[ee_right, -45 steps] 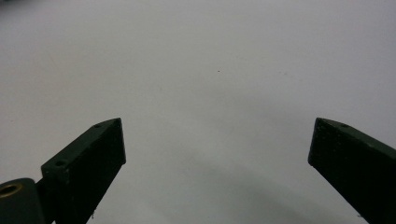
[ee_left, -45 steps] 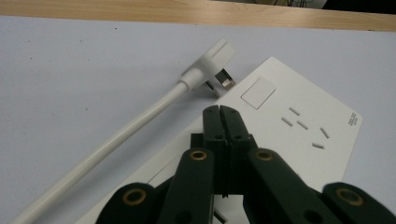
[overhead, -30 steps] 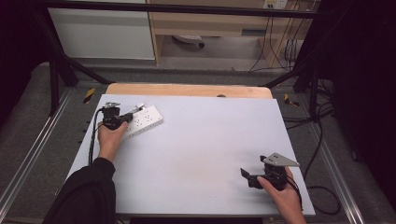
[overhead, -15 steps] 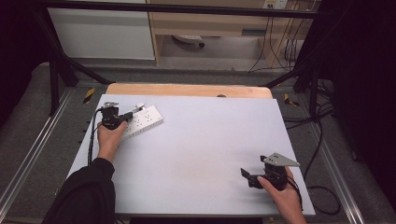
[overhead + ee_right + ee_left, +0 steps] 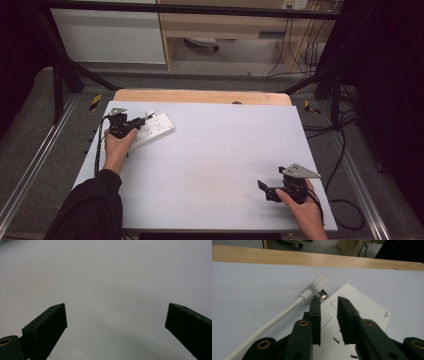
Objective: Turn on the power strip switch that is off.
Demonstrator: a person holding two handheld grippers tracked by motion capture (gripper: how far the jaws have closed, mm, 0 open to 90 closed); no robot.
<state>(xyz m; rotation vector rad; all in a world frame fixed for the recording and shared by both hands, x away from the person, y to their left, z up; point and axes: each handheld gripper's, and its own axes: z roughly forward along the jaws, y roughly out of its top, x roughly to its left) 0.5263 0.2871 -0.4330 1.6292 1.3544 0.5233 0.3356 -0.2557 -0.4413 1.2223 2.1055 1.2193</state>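
Observation:
A white power strip [image 5: 156, 130] lies flat at the table's far left. My left gripper [image 5: 141, 121] hovers low over its near end. In the left gripper view the jaws [image 5: 329, 300] have just been opening and stand a little apart, with only the strip's face [image 5: 367, 307] showing in the gap. A white angled plug [image 5: 317, 285] with bare metal prongs lies just past the left fingertip, beside the strip, and its cable [image 5: 274, 320] trails back along the table. My right gripper [image 5: 264, 189] rests near the front right edge, jaws wide open [image 5: 116, 306] over bare table.
The pale table top [image 5: 215, 150] ends in a wooden strip [image 5: 200, 96] at the far side. Dark frame legs, floor cables and a cabinet stand beyond it. A black cable hangs from the left gripper off the table's left edge [image 5: 100, 145].
Both hands and the power strip stay where they were in the high view.

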